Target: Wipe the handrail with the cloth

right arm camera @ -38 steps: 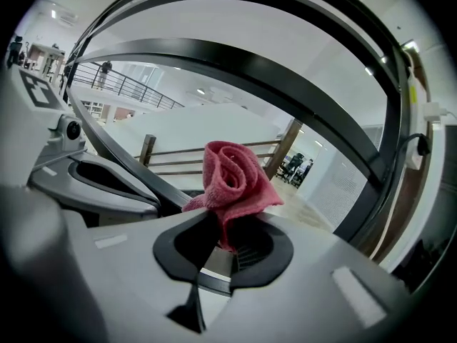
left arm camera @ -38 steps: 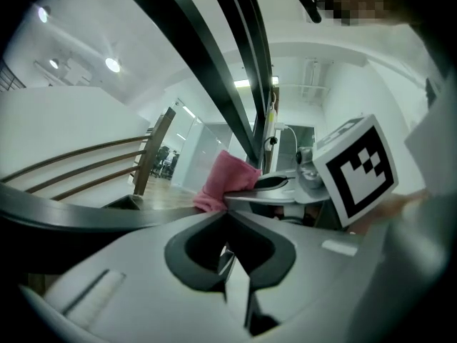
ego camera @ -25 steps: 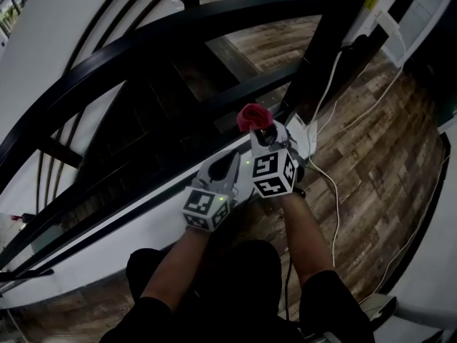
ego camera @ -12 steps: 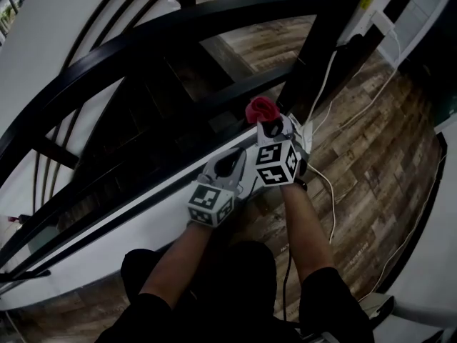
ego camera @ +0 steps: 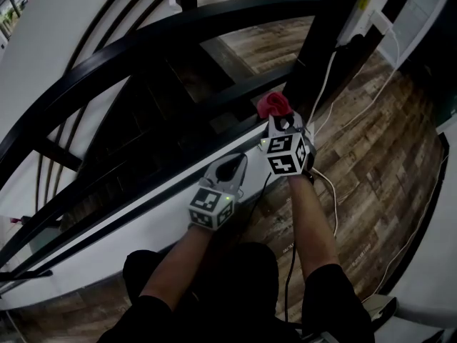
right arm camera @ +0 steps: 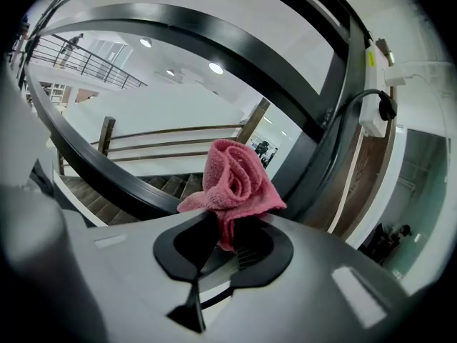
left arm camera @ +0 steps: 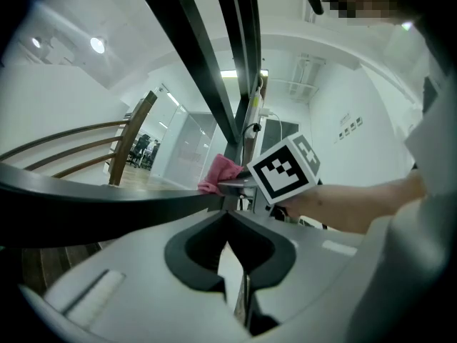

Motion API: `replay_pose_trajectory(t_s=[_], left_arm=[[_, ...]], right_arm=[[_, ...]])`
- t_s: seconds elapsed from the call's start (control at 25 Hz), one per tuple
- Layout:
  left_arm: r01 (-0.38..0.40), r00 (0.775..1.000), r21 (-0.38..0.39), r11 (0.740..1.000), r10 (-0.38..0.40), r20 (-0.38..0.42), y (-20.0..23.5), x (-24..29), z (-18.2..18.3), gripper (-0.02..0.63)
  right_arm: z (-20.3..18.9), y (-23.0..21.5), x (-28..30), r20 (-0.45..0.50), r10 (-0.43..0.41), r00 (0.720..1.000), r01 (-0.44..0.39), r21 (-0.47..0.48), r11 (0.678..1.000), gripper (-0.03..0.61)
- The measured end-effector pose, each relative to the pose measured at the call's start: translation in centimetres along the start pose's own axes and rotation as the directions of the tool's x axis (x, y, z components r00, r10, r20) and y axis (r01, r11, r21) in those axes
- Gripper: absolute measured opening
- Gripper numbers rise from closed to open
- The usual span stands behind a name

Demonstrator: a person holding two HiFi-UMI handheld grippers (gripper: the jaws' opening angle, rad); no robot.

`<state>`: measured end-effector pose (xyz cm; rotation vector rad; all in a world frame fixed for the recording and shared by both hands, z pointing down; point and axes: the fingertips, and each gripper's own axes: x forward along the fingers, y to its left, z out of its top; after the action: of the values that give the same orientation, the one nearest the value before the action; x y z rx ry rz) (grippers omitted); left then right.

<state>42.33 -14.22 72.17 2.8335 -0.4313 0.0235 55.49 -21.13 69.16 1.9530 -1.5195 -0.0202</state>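
Note:
A black curved handrail (ego camera: 143, 43) sweeps across the head view, with a lower black rail (ego camera: 228, 97) under it. A bunched pink cloth (ego camera: 273, 104) sits at the lower rail close to the black post; I cannot tell if it touches. My right gripper (ego camera: 276, 118) is shut on the cloth. In the right gripper view the cloth (right arm camera: 235, 177) sticks up from the right gripper (right arm camera: 218, 224), in front of the lower rail (right arm camera: 107, 181). My left gripper (ego camera: 230, 164) is shut on nothing, lower left of the right one, and its own view shows the left gripper (left arm camera: 227, 213) near the rail (left arm camera: 107, 200).
A black upright post (ego camera: 321, 41) stands right of the cloth. A white power strip (ego camera: 363, 6) hangs on it, with white cables (ego camera: 333, 191) trailing over the wood floor. Stair steps (ego camera: 143, 134) drop below the rails, past a white ledge (ego camera: 128, 227).
My right gripper has carried the cloth to the right along the lower rail, toward the post. My left gripper has stayed almost in place.

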Motion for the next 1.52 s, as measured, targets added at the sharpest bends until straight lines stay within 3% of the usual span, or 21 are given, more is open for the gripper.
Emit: replay_pose_trajectory(t_s=[0.16, 0.32, 0.6, 0.68, 0.76, 0.84, 0.92, 1.04, 1.16, 1.24, 1.36, 1.44, 1.52], left_arm=[[-0.023, 1.000, -0.007, 1.000, 0.023, -0.013, 0.6, -0.6, -0.5, 0.000], [-0.055, 0.998, -0.014, 0.998, 0.055, -0.010, 1.3, -1.5, -0.5, 0.000], [-0.129, 0.991, 0.006, 0.992, 0.129, -0.036, 3.8, -5.3, -1.2, 0.000], [-0.171, 0.984, 0.023, 0.985, 0.172, -0.036, 4.5, -7.7, -1.5, 0.000], [-0.242, 0.969, 0.061, 0.968, 0.244, -0.038, 5.5, -11.0, -1.7, 0.000], [-0.342, 0.938, 0.083, 0.936, 0.346, -0.029, 6.7, -15.3, -1.4, 0.000], [-0.463, 0.886, 0.078, 0.883, 0.463, 0.012, 8.4, -20.5, -0.2, 0.000], [-0.636, 0.772, 0.091, 0.767, 0.630, 0.087, 10.9, -28.4, 1.9, 0.000], [-0.795, 0.606, 0.080, 0.602, 0.780, 0.154, 12.2, -36.7, 2.9, 0.000], [-0.868, 0.495, 0.072, 0.491, 0.850, 0.178, 12.5, -42.1, 3.1, 0.000], [-0.934, 0.358, 0.081, 0.349, 0.913, 0.198, 12.2, -50.2, 4.0, 0.000], [-0.954, 0.298, 0.099, 0.284, 0.935, 0.194, 11.7, -55.3, 5.0, 0.000], [-0.951, 0.283, 0.175, 0.254, 0.945, 0.163, 11.3, -59.7, 5.9, 0.000]], right_arm=[[0.1, -0.6, 0.1, 0.010, 0.006, 1.000, -0.006, 0.059, 0.998, 0.047], [1.2, -0.5, -1.8, 0.104, 0.013, 0.994, -0.024, 0.104, 0.994, 0.046], [5.5, 2.6, -10.3, 0.325, 0.052, 0.944, -0.119, 0.191, 0.974, 0.046], [7.5, 5.0, -13.0, 0.424, 0.096, 0.901, -0.202, 0.212, 0.956, 0.046], [10.5, 8.4, -15.5, 0.547, 0.173, 0.819, -0.317, 0.180, 0.931, 0.046], [12.8, 12.6, -17.7, 0.624, 0.296, 0.723, -0.453, 0.105, 0.885, 0.046], [14.4, 16.8, -19.6, 0.663, 0.416, 0.622, -0.571, 0.021, 0.821, 0.046], [16.9, 23.1, -22.4, 0.674, 0.572, 0.467, -0.674, -0.148, 0.724, 0.046], [18.4, 29.6, -25.4, 0.579, 0.741, 0.341, -0.710, -0.358, 0.606, 0.046], [19.8, 33.2, -28.1, 0.563, 0.788, 0.250, -0.743, -0.410, 0.529, 0.046], [22.4, 38.6, -32.2, 0.558, 0.824, 0.093, -0.788, -0.465, 0.403, 0.046], [24.0, 42.4, -34.6, 0.543, 0.839, 0.001, -0.796, -0.508, 0.330, 0.046], [25.2, 45.9, -36.8, 0.528, 0.847, -0.058, -0.789, -0.544, 0.285, 0.046]])
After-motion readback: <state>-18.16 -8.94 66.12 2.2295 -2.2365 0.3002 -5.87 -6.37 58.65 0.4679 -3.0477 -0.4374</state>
